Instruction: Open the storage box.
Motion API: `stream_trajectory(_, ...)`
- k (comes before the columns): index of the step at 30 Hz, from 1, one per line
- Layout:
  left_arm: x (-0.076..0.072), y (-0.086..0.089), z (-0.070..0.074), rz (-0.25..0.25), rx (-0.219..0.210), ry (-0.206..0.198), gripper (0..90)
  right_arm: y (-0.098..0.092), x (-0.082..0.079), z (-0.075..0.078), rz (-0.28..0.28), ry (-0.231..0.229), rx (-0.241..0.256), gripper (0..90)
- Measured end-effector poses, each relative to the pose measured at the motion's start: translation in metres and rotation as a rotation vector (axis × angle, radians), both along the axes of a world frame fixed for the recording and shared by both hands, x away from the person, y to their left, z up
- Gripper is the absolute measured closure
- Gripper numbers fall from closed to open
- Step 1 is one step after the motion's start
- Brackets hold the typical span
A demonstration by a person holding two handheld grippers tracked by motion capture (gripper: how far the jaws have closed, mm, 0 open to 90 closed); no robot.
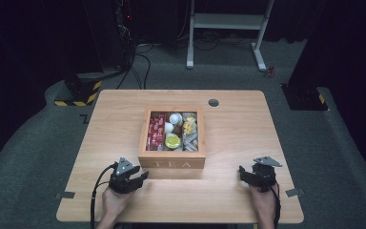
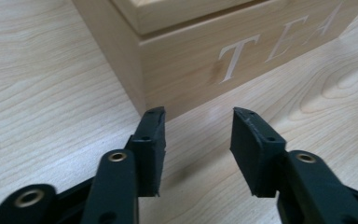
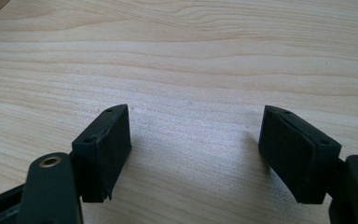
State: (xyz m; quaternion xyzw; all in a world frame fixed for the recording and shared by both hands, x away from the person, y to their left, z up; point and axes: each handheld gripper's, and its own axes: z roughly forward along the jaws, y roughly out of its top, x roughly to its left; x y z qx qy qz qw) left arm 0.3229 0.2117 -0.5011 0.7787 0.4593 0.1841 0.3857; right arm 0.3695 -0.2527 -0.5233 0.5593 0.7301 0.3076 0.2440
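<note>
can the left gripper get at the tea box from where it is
Probably yes: the left gripper is open, right by the tea box corner, with bare table between them.

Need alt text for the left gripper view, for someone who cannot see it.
The left gripper is open, its two black jaws apart and empty, pointing at the near corner of a light wooden box marked TEA in pale letters. The box stands on a pale wood-grain table, just beyond the jaw tips.
</note>
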Motion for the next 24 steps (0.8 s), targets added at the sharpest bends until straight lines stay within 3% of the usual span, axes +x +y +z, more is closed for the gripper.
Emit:
stream_trajectory(9,0.007,-0.008,0.006,-0.02,-0.003,0.019,69.0,0.0,-0.001,0.0,0.014,-0.002,-0.003,25.5)
stream_trajectory(18,0.013,-0.012,0.009,-0.031,-0.022,0.005,76.6,0.0,-0.001,0.0,0.012,-0.001,-0.002,25.7)
stream_trajectory(24,0.017,-0.011,0.011,-0.026,-0.039,0.017,82.9,0.0,-0.001,0.0,0.013,-0.001,-0.003,25.9)
